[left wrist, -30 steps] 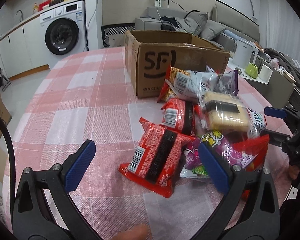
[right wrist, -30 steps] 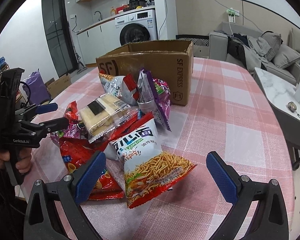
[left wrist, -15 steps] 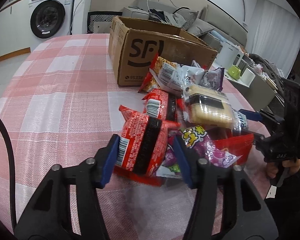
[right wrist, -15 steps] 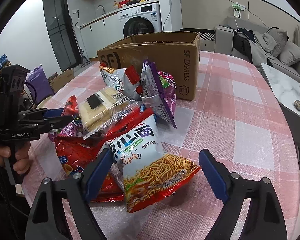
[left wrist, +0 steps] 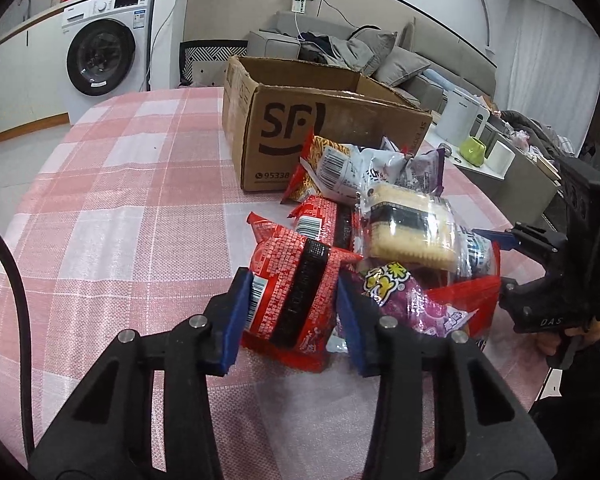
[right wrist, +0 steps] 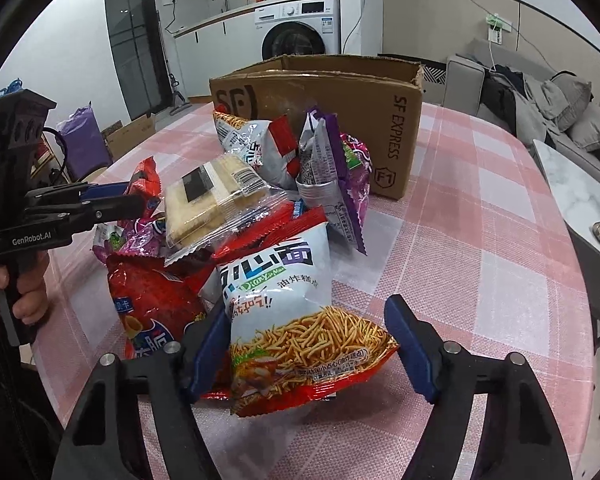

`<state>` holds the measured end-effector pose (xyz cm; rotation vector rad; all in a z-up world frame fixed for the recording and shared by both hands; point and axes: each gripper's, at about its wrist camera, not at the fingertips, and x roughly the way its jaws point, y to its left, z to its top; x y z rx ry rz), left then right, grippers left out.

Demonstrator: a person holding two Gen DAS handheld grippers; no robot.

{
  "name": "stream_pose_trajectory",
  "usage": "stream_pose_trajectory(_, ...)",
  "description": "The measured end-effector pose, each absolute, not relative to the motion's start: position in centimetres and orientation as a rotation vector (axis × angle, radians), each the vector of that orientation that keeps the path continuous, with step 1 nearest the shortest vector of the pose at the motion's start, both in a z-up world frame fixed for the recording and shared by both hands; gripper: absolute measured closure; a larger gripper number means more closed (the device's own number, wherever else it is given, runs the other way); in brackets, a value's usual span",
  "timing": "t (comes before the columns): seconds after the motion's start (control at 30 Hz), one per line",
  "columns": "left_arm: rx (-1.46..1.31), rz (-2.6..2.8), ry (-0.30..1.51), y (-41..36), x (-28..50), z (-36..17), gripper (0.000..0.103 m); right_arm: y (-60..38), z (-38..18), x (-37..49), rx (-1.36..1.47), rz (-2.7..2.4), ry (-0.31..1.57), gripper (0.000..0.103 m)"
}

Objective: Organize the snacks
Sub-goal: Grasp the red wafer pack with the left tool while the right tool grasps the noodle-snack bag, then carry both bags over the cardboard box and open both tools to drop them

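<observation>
A: Two grippers, and we hold one in each hand over the snack pile. Our left gripper (left wrist: 292, 316) has its blue pads pressed against both sides of the red-and-black packet (left wrist: 296, 292), so its jaws are clamped on it at the near edge of the pile.

B: And our right gripper (right wrist: 308, 344)?

A: Its jaws stand wide, straddling the white noodle-snack bag (right wrist: 288, 320); the left pad sits just beside the bag, the right pad is clear of it. We see no grip there.

B: Where do the other snacks lie?

A: Heaped on the pink checked table (left wrist: 120, 208), just in front of the open SF Express cardboard box (right wrist: 340, 96). The clear-wrapped cracker pack (right wrist: 216, 196) rests on top of the heap, the purple packet (right wrist: 340, 176) leans near the box, and the red chip bag (right wrist: 156, 304) lies beside the noodle bag.

B: Anything behind?

A: A washing machine (left wrist: 104, 52) and a grey sofa (left wrist: 340, 52).
</observation>
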<state>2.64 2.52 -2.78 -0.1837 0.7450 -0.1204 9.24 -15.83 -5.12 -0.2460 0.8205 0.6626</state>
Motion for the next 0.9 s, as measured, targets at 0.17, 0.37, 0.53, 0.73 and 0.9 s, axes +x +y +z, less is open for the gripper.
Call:
stream_pose_trajectory(0.17, -0.189, -0.097, 0.732, 3.1, 2.4, -2.5, 0.064, -17.0, -5.1, 8.8, -0.211, 0.643, 0.816, 0.033)
stream_pose_trajectory(0.37, -0.199, -0.077, 0.714, 3.9, 2.1, -1.9, 0.064, -19.3, -4.9, 8.7, -0.126, 0.62, 0.812, 0.047)
stream_pose_trajectory(0.53, -0.197, -0.071, 0.697, 3.9, 1.8, -1.4, 0.064, -20.0, -4.6, 8.2, -0.103, 0.636, 0.794, 0.048)
stream_pose_trajectory(0.73, -0.189, -0.065, 0.66, 4.0, 1.1, -0.1, 0.064, -20.4, -3.3, 7.6, -0.081, 0.644, 0.75, 0.048)
stream_pose_trajectory(0.9, -0.177, -0.058, 0.631, 3.9, 0.9, 1.1, 0.064, -20.6, -1.7, 7.1, -0.071, 0.636, 0.694, 0.048)
